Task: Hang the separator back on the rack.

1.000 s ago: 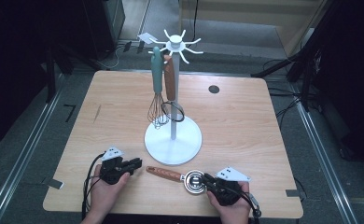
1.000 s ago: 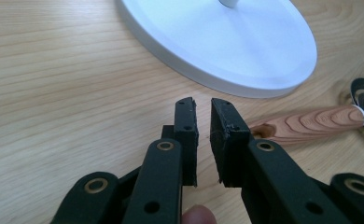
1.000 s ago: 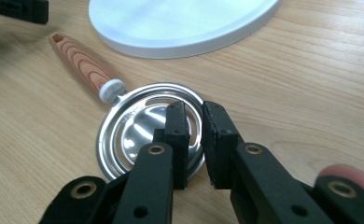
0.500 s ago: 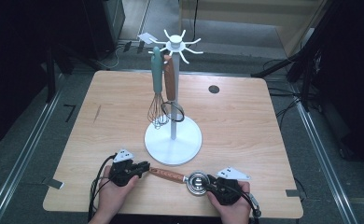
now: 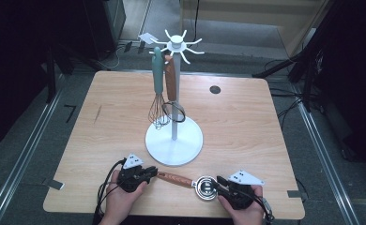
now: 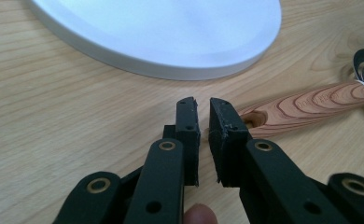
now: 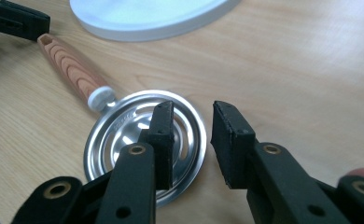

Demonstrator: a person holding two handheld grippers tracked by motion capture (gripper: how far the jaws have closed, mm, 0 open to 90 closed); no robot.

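A skimmer lies flat near the table's front edge, with a wooden handle [image 5: 174,179] and a round slotted metal head [image 5: 204,187]. My left gripper [image 5: 152,173] is shut with nothing in it, its tips just beside the handle's end [image 6: 311,105]. My right gripper [image 5: 218,180] stands open at the head. In the right gripper view one jaw hovers over the metal head [image 7: 124,126] and the other is beyond its rim, neither pad pressing; these jaws have just been opening. In the left gripper view my left gripper [image 6: 203,105] shows only a slit between its pads.
A white utensil stand [image 5: 174,140] with a round base rises mid-table just behind the skimmer. A whisk [image 5: 159,112] and a wooden-handled utensil [image 5: 171,79] hang from its hooks. The base's rim [image 6: 171,32] lies close ahead of my left gripper.
My left gripper has slid right to the end of the skimmer's handle. My right gripper's jaws have spread apart and it has drawn slightly back from the metal head.
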